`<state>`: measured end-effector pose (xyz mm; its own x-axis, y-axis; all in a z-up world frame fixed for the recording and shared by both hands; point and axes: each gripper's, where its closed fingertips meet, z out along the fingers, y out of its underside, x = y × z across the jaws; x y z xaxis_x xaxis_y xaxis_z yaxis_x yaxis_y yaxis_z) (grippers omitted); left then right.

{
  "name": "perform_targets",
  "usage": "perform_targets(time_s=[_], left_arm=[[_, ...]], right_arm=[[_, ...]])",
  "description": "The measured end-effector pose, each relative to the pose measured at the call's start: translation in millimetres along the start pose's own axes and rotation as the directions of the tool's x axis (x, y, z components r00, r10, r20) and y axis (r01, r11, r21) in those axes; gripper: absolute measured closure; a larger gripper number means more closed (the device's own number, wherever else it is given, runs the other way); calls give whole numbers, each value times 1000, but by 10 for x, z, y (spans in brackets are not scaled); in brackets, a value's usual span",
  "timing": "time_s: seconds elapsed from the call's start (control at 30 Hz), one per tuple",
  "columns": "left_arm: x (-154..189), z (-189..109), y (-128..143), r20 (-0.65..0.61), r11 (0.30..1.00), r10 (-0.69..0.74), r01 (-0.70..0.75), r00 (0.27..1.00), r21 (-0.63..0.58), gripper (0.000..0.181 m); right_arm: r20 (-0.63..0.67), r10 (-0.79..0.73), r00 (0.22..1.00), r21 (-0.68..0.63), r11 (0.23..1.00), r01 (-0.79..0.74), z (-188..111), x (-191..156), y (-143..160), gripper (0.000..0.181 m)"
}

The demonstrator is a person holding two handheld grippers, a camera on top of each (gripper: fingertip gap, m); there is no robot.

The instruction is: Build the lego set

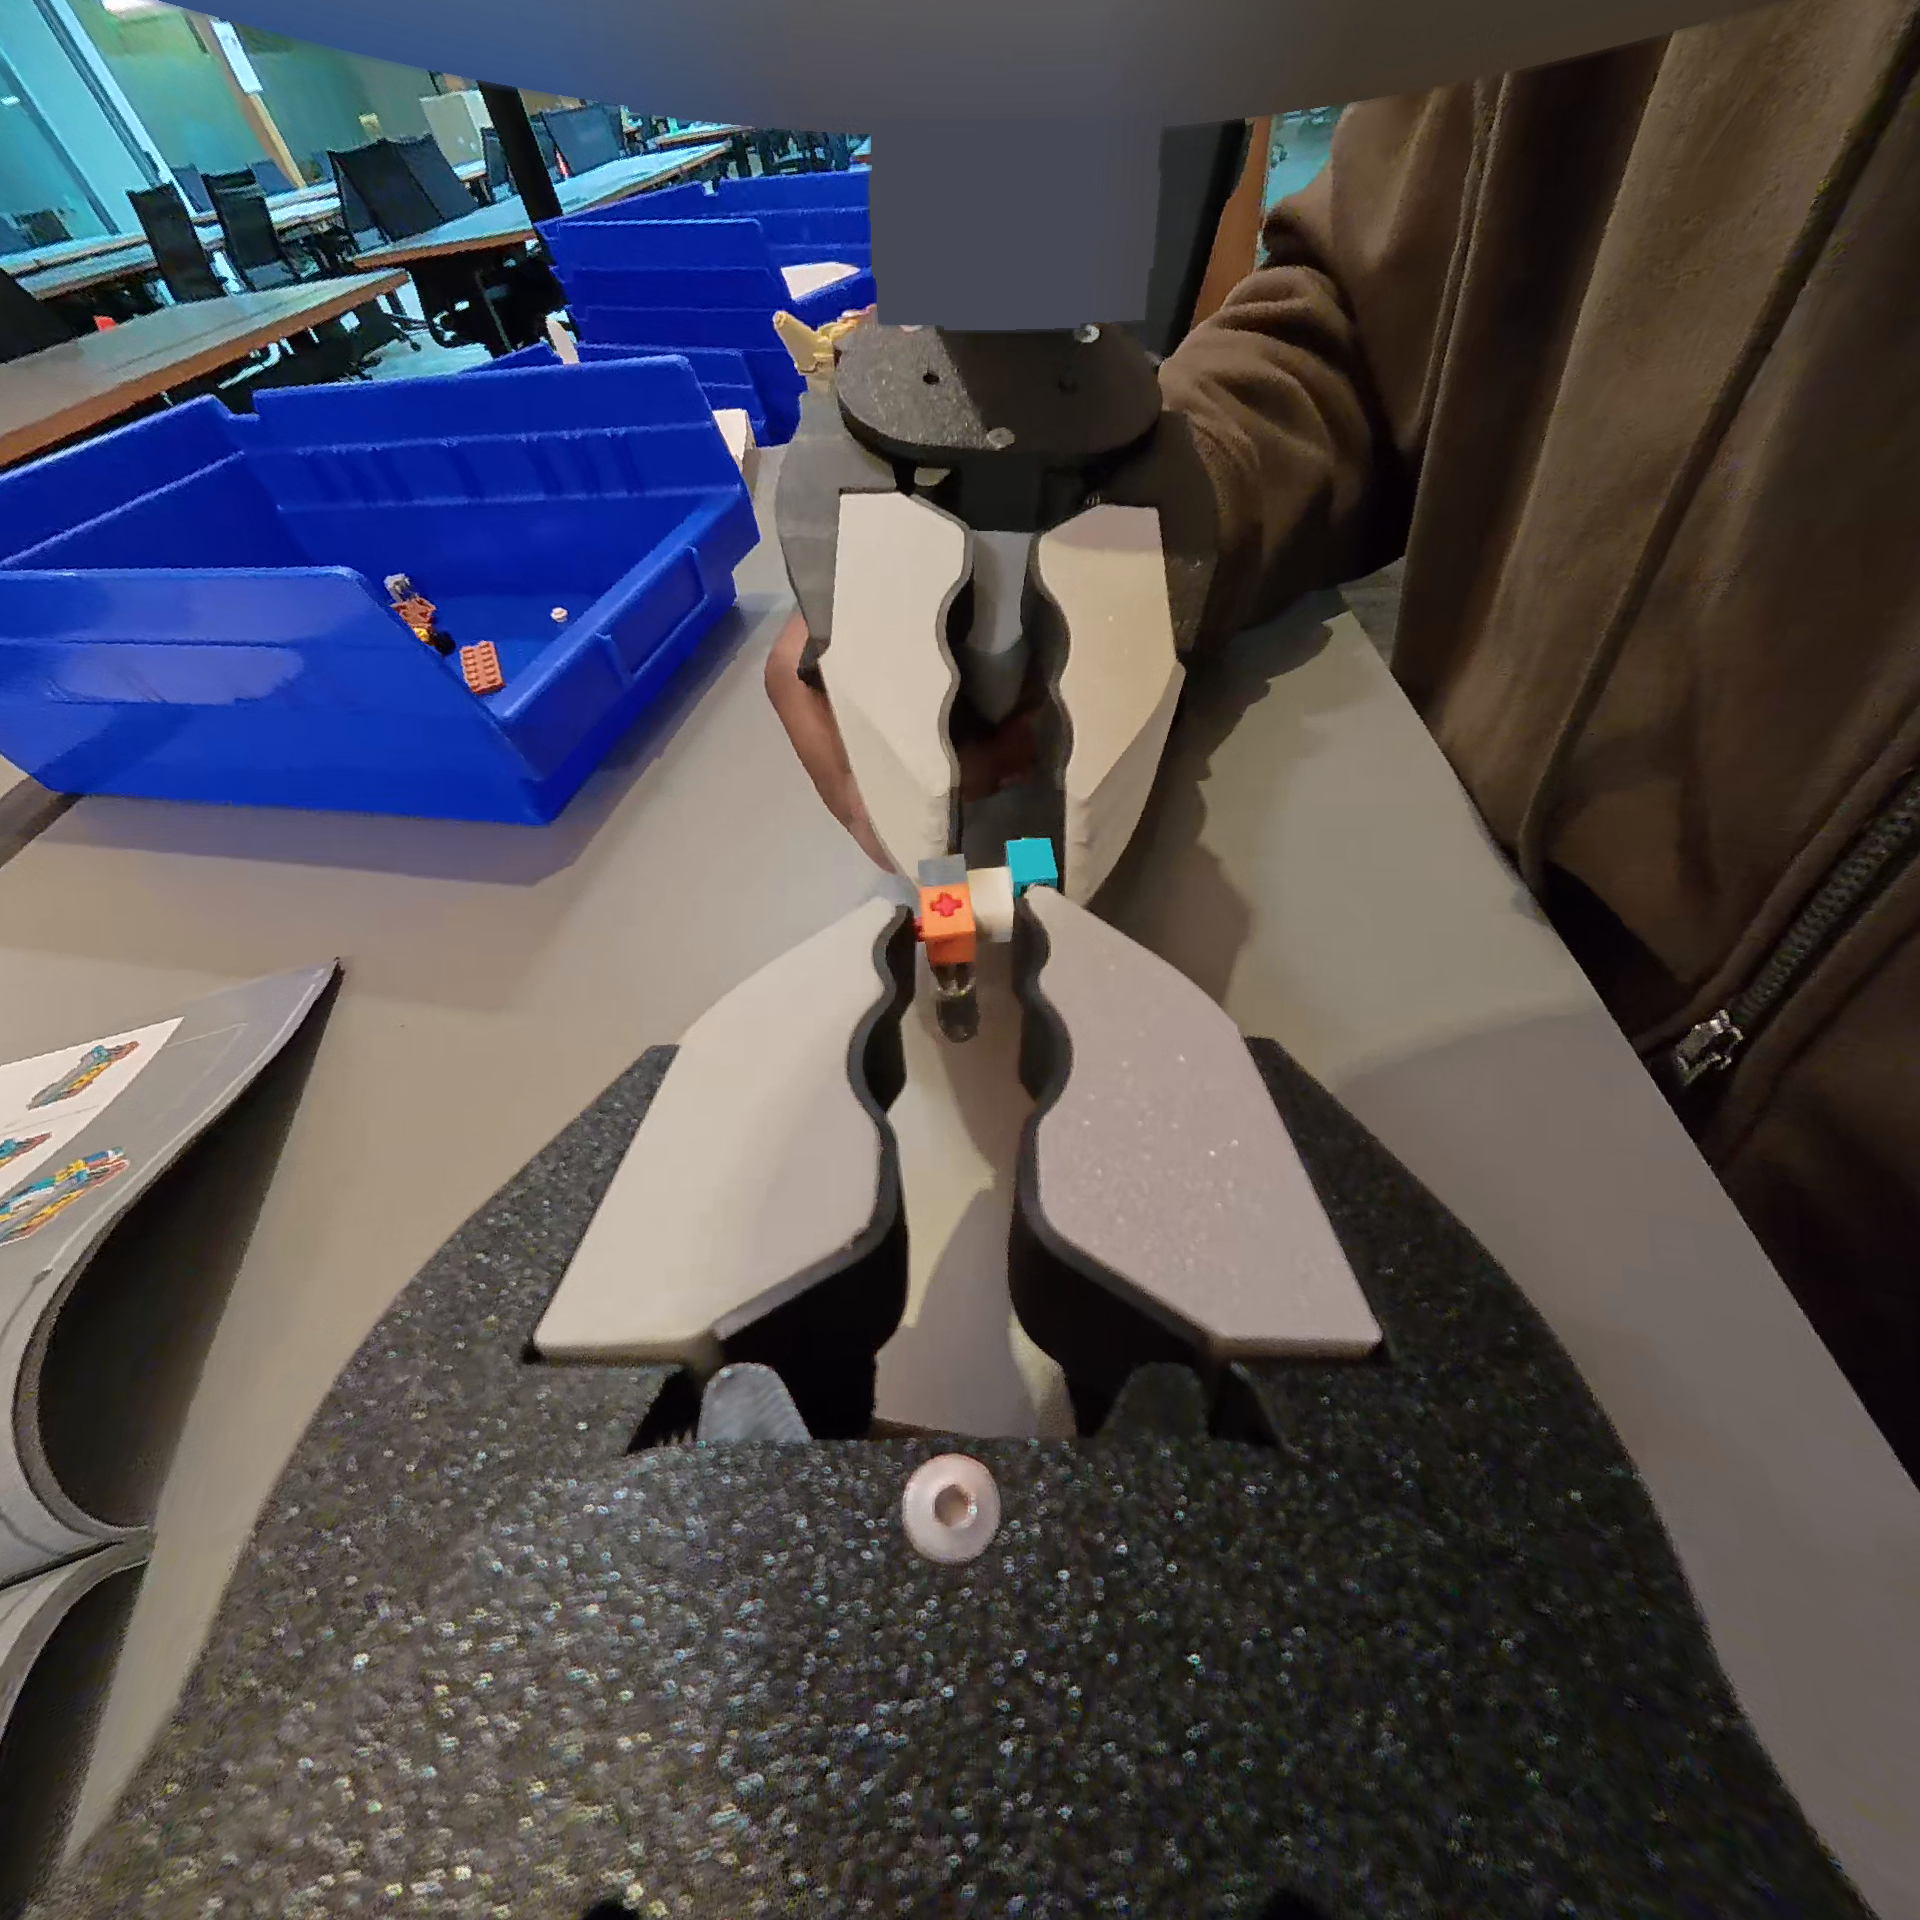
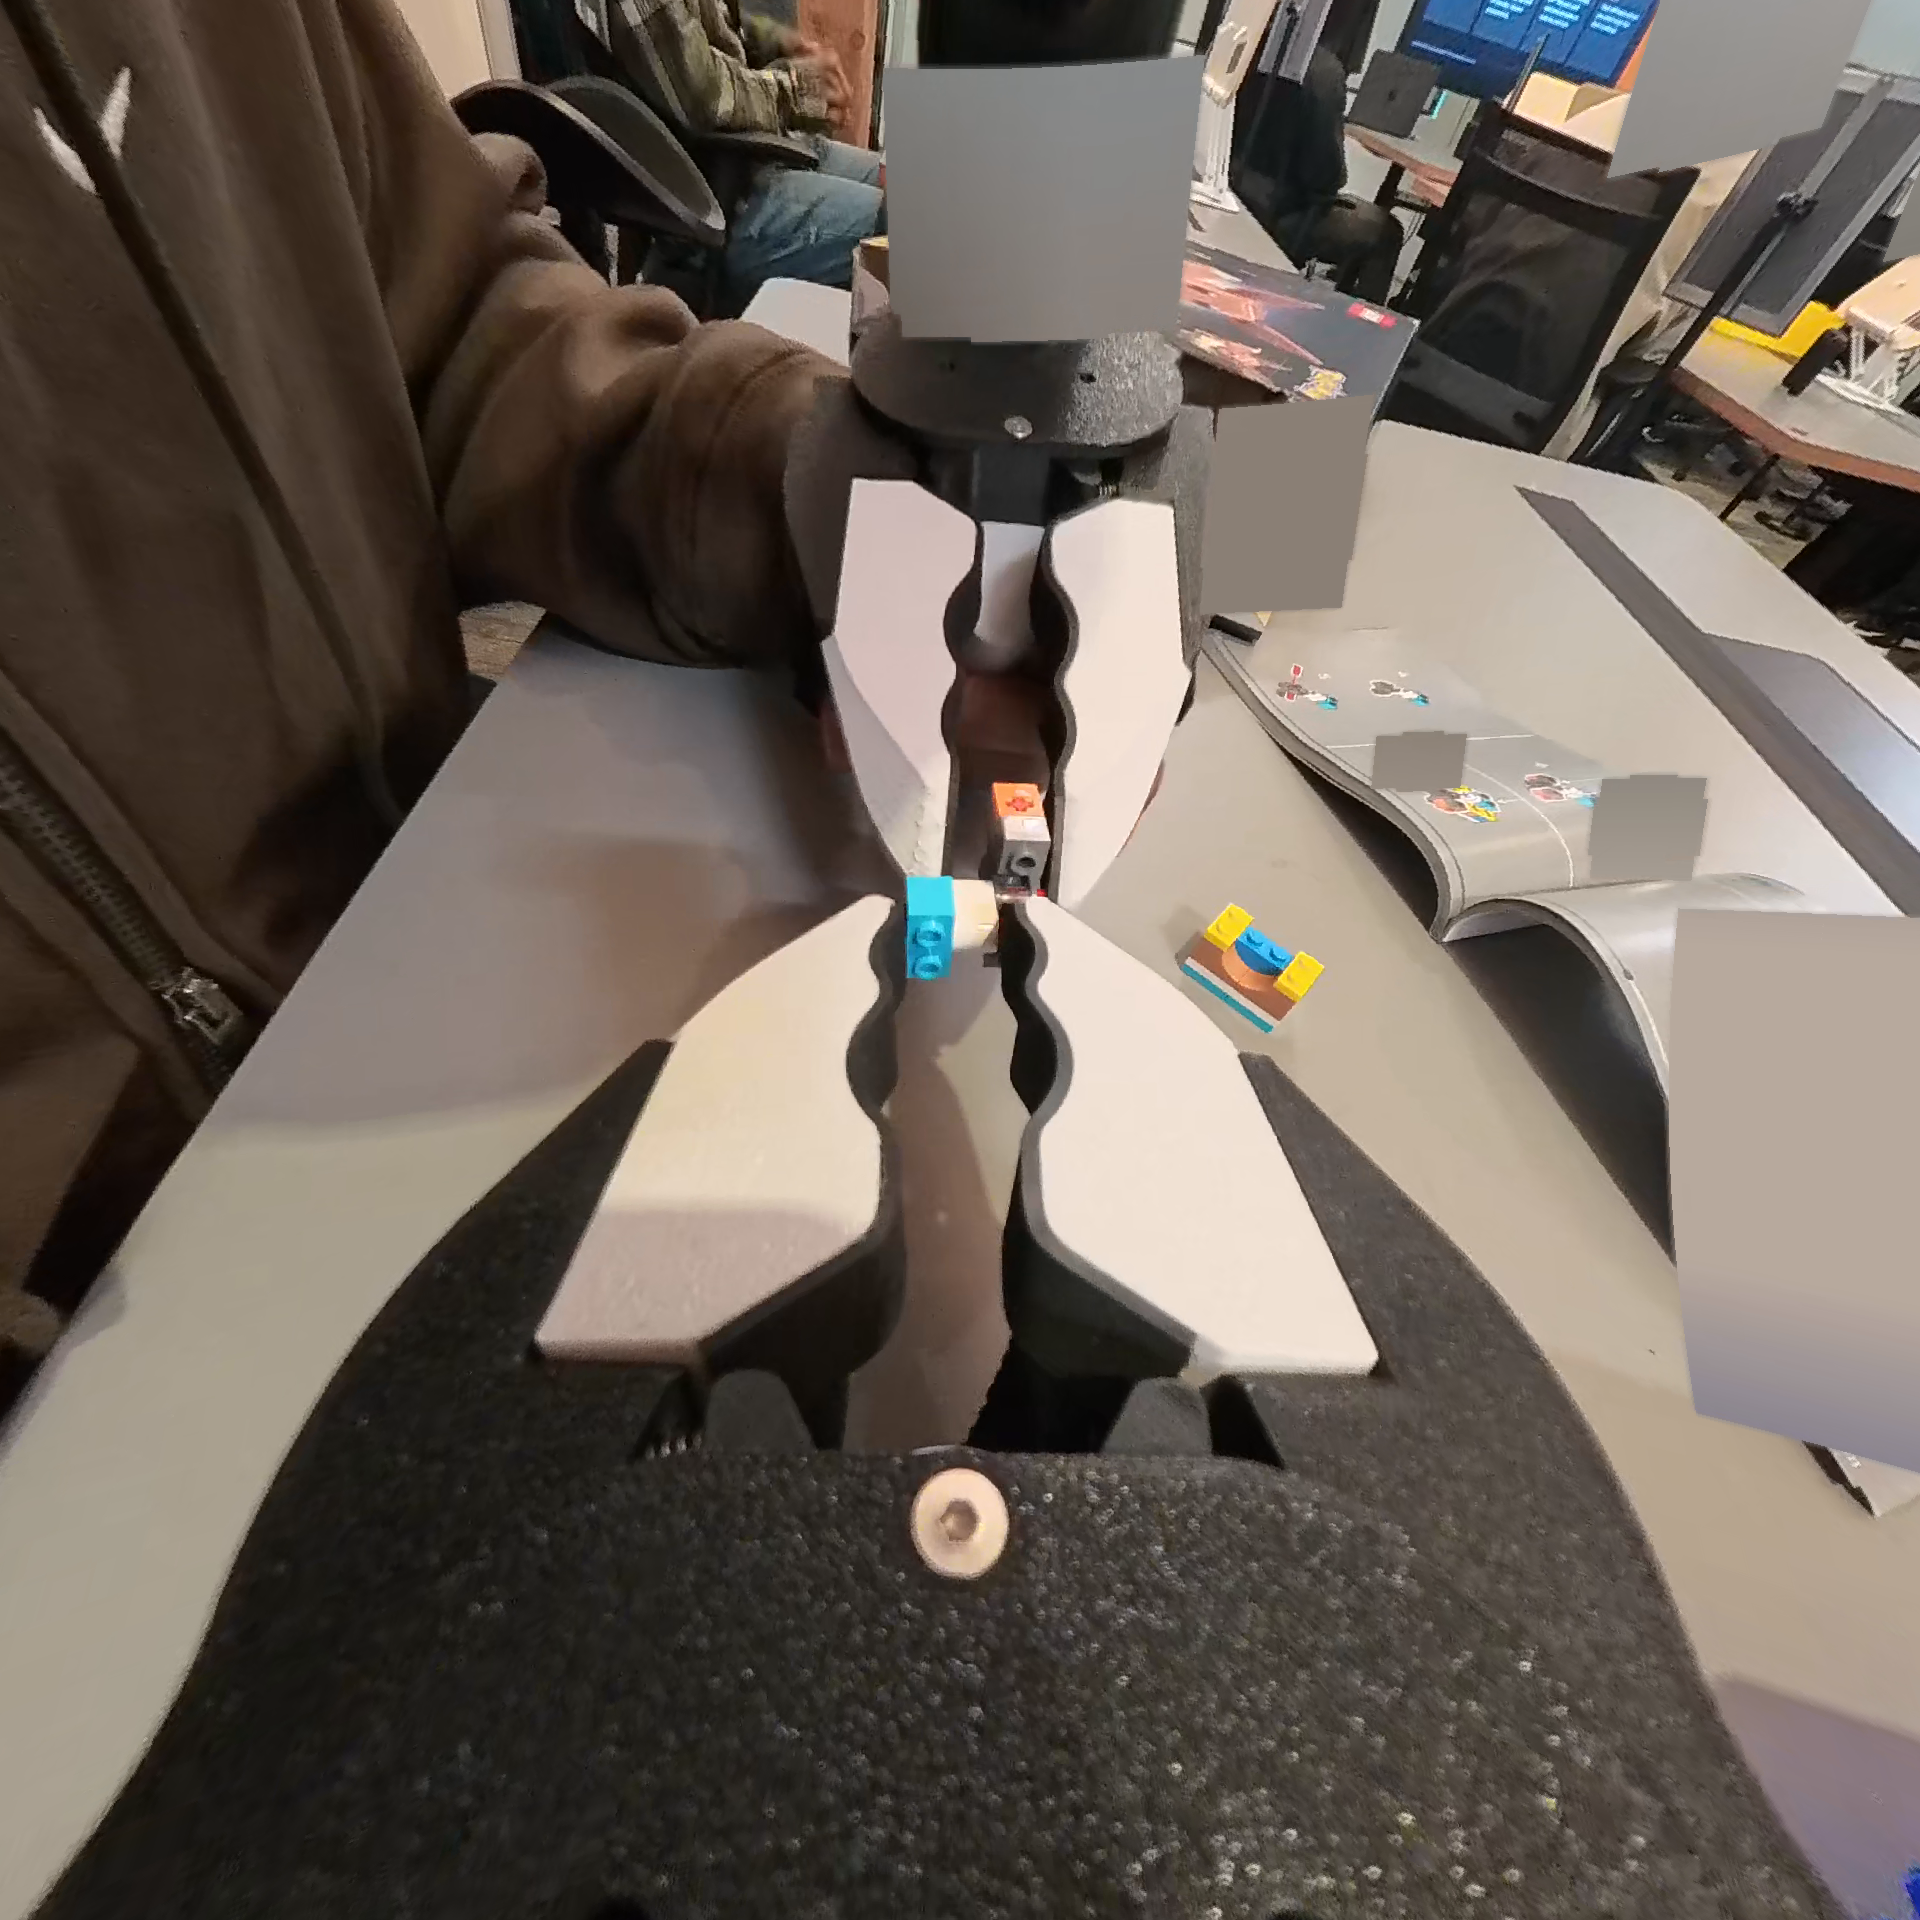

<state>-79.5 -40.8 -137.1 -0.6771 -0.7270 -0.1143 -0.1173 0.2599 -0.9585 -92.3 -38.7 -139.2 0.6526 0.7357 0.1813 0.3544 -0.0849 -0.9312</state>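
Note:
My two grippers meet tip to tip above the grey table (image 1: pixel 520 987). My left gripper (image 1: pixel 961 916) is shut on a small piece made of an orange brick (image 1: pixel 945 923) with a red cross and a grey part under it. My right gripper (image 2: pixel 956 920) is shut on a teal brick (image 2: pixel 928 927) joined to a white brick (image 2: pixel 971 912). The white brick (image 1: pixel 992 904) touches the orange piece, and the teal brick (image 1: pixel 1032 864) sits just behind it. In the right wrist view the orange and grey piece (image 2: pixel 1018 826) shows between the left gripper's fingers (image 2: pixel 1101 727).
A blue bin (image 1: pixel 623 665) at the left holds an orange-brown plate (image 1: pixel 481 665) and small parts. An open instruction booklet (image 2: pixel 1507 790) lies to the right. A small yellow, blue and brown sub-build (image 2: pixel 1252 966) sits beside it. A person's brown jacket (image 1: pixel 1662 520) lines the table edge. Less than 4 cm separates the two grippers' tips.

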Motion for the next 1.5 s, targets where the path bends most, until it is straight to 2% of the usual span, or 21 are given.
perform_targets(time_s=[0.13,0.37,0.63,0.93,1.5], left_arm=[[37,-12,-11,-33,1000,-3,3,999,17,164],[17,-12,-28,-19,999,-3,4,1000,38,164],[18,-26,-67,26,995,91,-92,996,39,164],[-64,-36,-133,92,991,95,-103,991,88,164],[-112,-24,-146,125,991,73,-86,989,105,159]], right_arm=[[13,-11,1000,8,1000,11,4,-35,-25,163],[3,-16,1000,14,1000,16,-4,-21,-39,163],[-24,-70,997,32,997,70,-20,-11,-83,163],[-59,-34,998,57,998,37,-59,78,-91,163],[-73,-11,997,93,996,17,-88,114,-114,164]])
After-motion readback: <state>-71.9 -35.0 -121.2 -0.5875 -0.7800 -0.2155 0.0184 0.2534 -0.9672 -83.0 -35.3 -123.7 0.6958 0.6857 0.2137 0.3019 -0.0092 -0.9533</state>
